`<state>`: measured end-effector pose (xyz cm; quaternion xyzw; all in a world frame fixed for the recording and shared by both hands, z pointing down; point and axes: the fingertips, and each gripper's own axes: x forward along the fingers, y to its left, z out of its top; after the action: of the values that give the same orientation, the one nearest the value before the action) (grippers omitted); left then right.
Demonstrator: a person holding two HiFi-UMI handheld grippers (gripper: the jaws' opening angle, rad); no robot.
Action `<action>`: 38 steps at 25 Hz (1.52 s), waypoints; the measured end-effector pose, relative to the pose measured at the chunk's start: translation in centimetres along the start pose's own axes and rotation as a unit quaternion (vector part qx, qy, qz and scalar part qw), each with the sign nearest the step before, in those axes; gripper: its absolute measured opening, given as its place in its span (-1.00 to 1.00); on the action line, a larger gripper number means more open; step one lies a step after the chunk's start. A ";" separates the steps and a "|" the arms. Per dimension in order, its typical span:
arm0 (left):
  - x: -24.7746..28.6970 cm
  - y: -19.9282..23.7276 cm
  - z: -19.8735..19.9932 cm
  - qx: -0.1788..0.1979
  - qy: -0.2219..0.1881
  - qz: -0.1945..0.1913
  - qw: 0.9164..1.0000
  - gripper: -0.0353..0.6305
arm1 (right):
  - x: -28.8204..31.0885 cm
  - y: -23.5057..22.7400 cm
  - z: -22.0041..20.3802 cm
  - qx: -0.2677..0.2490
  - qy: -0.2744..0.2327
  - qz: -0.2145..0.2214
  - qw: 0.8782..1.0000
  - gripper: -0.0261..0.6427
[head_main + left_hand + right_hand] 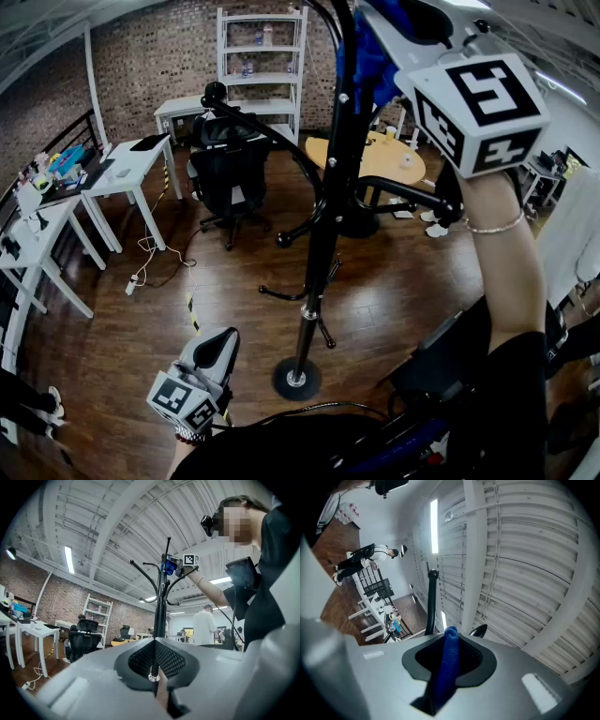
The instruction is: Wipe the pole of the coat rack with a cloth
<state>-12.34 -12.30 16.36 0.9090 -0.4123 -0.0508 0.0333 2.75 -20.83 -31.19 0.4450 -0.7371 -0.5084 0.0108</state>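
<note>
The rack (296,379) is standing on the wood floor (112,328), its black pole (326,216) rising upright past the camera. The right gripper (389,42) is reaching high, near the pole's top, and its jaws are clamping a blue cloth (364,58) (a rolled edge is poking out between them in the right gripper view). The cloth is sitting just beside the upper pole; whether it is pressing on the metal, I cannot tell. The left gripper (220,345) is hanging low near the base, apart from the pole, with its jaws together on nothing.

The wipe is probably at its top end. The next move is likely calling for firm contact and a steady stroke down the pole, steering round the curved arms. Counting: one rack, one pole, one cloth, two grippers.
</note>
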 end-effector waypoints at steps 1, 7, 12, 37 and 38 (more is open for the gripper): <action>0.0 0.0 -0.1 0.002 0.000 -0.001 1.000 -0.88 | -0.3 0.2 -0.3 0.006 -0.003 0.001 1.000 -0.72; -0.1 0.6 -0.8 0.002 0.007 0.009 1.000 -0.88 | -1.8 2.2 -1.6 0.019 -0.025 0.032 0.999 -0.72; 0.0 0.2 -0.8 0.000 0.014 0.009 1.000 -0.88 | -2.9 2.8 -2.2 0.057 -0.043 0.060 0.996 -0.72; 1.6 -5.2 -3.4 0.013 0.048 -0.010 0.999 -0.88 | -11.8 12.4 -10.7 0.226 0.075 0.238 0.942 -0.73; 1.6 -5.4 -3.2 0.013 0.050 -0.011 0.999 -0.88 | -11.8 12.4 -10.9 0.227 0.082 0.241 0.940 -0.73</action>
<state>-6.87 -9.92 18.92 0.9155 -0.4003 -0.0004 0.0415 7.04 -19.94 -11.38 0.2844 -0.9148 -0.2716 0.0921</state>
